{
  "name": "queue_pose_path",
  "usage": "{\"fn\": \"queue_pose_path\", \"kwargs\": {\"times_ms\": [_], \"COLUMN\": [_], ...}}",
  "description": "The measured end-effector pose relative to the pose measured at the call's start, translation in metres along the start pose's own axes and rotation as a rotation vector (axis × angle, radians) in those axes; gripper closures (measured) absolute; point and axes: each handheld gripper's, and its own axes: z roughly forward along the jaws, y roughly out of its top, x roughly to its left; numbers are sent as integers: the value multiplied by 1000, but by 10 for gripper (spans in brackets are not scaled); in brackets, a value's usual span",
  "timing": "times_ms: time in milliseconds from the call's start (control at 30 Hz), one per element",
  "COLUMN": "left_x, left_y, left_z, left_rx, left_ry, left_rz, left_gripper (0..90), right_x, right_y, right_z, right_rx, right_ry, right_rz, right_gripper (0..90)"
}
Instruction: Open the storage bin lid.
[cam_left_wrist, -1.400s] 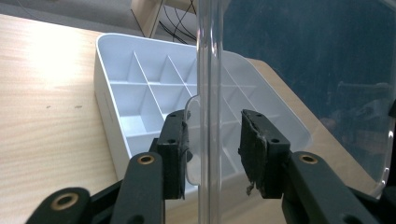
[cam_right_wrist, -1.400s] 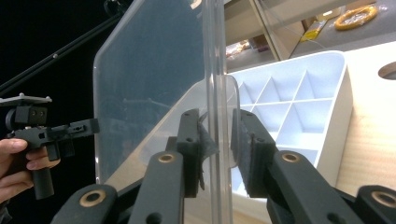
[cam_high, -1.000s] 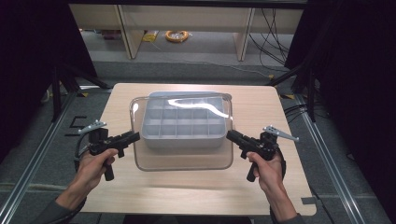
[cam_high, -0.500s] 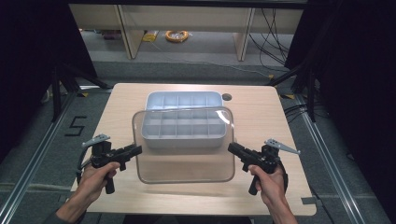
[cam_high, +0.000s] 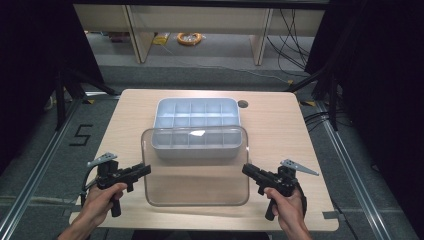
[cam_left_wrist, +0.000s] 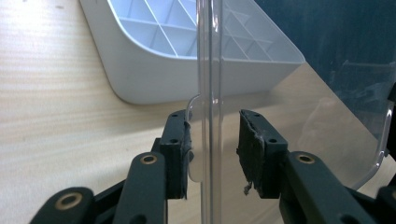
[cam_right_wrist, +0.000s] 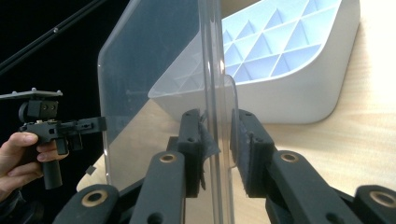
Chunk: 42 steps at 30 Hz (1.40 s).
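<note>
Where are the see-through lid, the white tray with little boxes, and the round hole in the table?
lid (cam_high: 197, 187), high view, middle of its clear flat panel.
tray (cam_high: 197, 114), high view, the grid of compartments.
hole (cam_high: 243, 104), high view, its dark centre, beside the tray's far right corner.

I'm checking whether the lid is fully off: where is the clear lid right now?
In the high view the clear lid is held at the table's near middle between the left hand-held gripper and right hand-held gripper, its far edge overlapping the white compartment tray.

Clear glossy plastic lid (cam_high: 196, 172), matt white plastic compartment tray (cam_high: 197, 120)
Pale wood-grain bench (cam_high: 280, 125) looks smooth; black claw pads (cam_left_wrist: 250, 144) look rough, frayed.
</note>
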Motion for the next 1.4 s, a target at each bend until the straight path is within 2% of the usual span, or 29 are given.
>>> {"fn": "queue_pose_path", "kwargs": {"times_ms": [33,67,233,267,367,433,467,500,533,600,633,667,733,800,833,867,900,933,967,1000,1033,1067,1100,1133,1167,1200,1233,1367,1400], "left_x": [0,0,-2,-1,0,0,-1,-2,-2,-1,0,-1,0,0,0,-1,-1,-1,0,1,1,2,3,2,4,3,5,9,9], "left_y": [-1,-2,-8,-9,-12,-13,-14,-14,-16,-17,-18,-19,-22,-23,-23,-23,-23,-24,-24,-24,-25,-25,-27,-28,-28,-29,-29,-30,-30], "left_z": [-1,-1,-2,-2,-1,0,0,0,1,1,2,1,3,3,3,4,4,5,5,5,6,6,7,8,9,10,11,13,13], "left_rx": [0,3,7,0,8,16,25,26,14,32,31,38,35,36,41,28,47,35,39,51,40,57,54,53,67,61,70,87,96], "left_ry": [-3,-10,-11,-16,-30,-30,-10,-4,-5,1,-11,2,-13,-16,-16,-12,-11,-9,-17,-14,-11,-15,-22,-7,-15,-2,-10,-15,-15], "left_rz": [0,4,16,5,4,11,15,26,23,32,25,25,19,16,22,25,33,32,30,24,17,18,19,16,19,17,18,3,9], "left_gripper": [635,637,638,639,640,641,642,642,641,641,642,641,638,638,638,639,639,638,638,638,636,635,634,630,627,624,619,617,616], "right_x": [-2,-1,-4,-2,-2,-4,-5,-4,-6,-6,-6,-7,-6,-6,-5,-8,-9,-12,-11,-13,-10,-15,-16,-14,-16,-19,-16,-21,-18], "right_y": [-1,-3,-11,-12,-15,-17,-18,-19,-21,-23,-23,-23,-23,-23,-24,-25,-26,-27,-28,-29,-30,-31,-32,-32,-32,-33,-34,-37,-38], "right_z": [-1,-1,-5,-6,-9,-9,-10,-10,-9,-8,-8,-7,-8,-8,-8,-8,-7,-7,-7,-6,-7,-4,-4,-4,-4,-3,-3,1,0], "right_rx": [2,-1,3,15,20,24,29,39,41,49,53,58,59,63,71,76,74,81,89,93,112,98,105,116,117,109,130,137,156], "right_ry": [-7,7,-7,-8,-16,-12,-23,-26,-32,-32,-48,-46,-46,-51,-50,-61,-50,-64,-64,-67,-66,-74,-81,-76,-72,-78,-81,-87,-82], "right_rz": [-32,-7,-5,24,16,13,13,32,11,8,7,4,-11,-6,20,-6,7,-5,23,5,52,2,0,39,27,12,49,33,82], "right_gripper": [743,743,743,743,743,743,742,740,737,734,734,734,730,728,726,724,722,719,717,715,713,708,706,705,704,703,700,693,692]}}
